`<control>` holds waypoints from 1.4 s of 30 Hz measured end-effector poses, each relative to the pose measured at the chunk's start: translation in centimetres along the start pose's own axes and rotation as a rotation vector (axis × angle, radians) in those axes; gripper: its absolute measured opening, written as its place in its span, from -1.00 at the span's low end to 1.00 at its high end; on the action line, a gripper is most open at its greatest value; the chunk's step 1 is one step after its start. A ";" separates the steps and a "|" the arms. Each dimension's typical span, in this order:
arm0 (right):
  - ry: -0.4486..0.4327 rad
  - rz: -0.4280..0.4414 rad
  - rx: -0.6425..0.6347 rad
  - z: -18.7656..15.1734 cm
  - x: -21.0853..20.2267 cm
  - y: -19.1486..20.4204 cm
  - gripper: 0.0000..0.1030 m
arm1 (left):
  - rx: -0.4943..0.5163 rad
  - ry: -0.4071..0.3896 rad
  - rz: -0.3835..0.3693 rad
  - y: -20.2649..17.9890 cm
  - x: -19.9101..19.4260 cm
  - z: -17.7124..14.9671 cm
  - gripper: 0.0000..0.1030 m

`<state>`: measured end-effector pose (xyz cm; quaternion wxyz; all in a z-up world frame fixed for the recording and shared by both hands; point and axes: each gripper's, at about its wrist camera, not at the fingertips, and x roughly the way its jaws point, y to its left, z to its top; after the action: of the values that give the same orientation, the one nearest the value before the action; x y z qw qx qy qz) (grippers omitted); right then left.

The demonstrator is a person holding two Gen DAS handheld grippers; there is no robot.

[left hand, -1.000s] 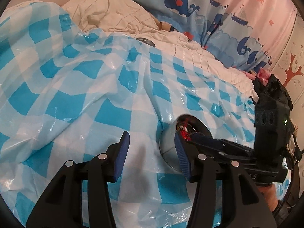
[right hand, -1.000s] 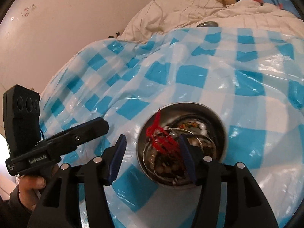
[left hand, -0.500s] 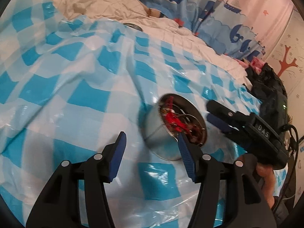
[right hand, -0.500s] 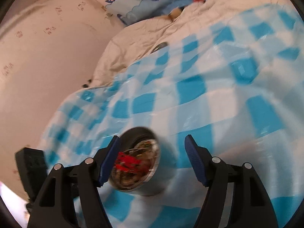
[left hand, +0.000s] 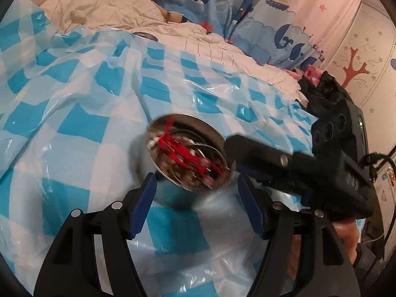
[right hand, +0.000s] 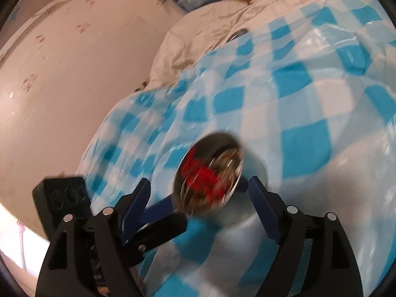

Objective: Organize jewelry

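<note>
Item: steel bowl [left hand: 173, 193] of jewelry [left hand: 188, 156] on checked sheet [left hand: 74, 104]. Left tool [left hand: 198, 198], right tool [right hand: 199, 198]: jaws opening, empty, beside bowl. Step: approach. Next, likely: steady bowl, pick 1 piece.

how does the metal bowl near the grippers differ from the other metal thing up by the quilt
The near bowl sits on the blue checked sheet, tilted, its mouth showing red cord and jewelry; the far metal piece lies at the sheet's edge against the cream quilt, only a grey sliver visible, contents unseen. Both look like shiny steel.
</note>
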<state>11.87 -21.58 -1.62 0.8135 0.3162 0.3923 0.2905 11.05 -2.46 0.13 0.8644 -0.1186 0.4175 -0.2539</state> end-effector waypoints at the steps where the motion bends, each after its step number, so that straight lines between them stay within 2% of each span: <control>1: 0.015 0.022 -0.010 -0.5 0.0 0.5 0.53 | 0.010 0.012 -0.016 -0.2 -0.2 -0.3 0.23; 3: 0.005 0.005 -0.062 -1.5 -0.5 2.2 0.53 | 0.070 0.028 0.048 -1.3 -1.0 -1.3 0.23; 8: -0.090 -0.267 -0.193 -5.5 -4.1 5.1 0.65 | 0.126 0.050 0.227 -1.9 -3.3 -4.0 0.33; 11: -0.114 -0.419 -0.245 -8.8 -6.3 5.9 0.73 | 0.153 0.041 0.311 -2.1 -5.0 -5.8 0.53; 12: -0.115 -0.442 -0.249 -9.6 -6.8 5.9 0.74 | 0.165 0.032 0.336 -2.2 -5.8 -6.5 0.61; 16: -0.134 -0.547 -0.232 -12.5 -8.3 5.8 0.79 | 0.175 -0.009 0.367 -2.4 -7.6 -7.7 0.83; 20: -0.136 -0.628 -0.254 -13.5 -7.6 5.5 0.81 | 0.171 -0.016 0.378 -2.2 -8.2 -8.3 0.85; 29: -0.143 -0.652 -0.256 -13.2 -6.0 5.1 0.81 | 0.165 -0.017 0.406 -1.3 -7.1 -8.9 0.85; 42: -0.121 -0.680 -0.259 -13.1 -5.4 5.1 0.82 | 0.140 0.049 0.439 -0.8 -4.6 -8.8 0.85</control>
<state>-2.84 -18.47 -1.83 0.9185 0.0791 0.3860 0.0315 1.50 -0.61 -1.98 0.8947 0.0413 0.4353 -0.0910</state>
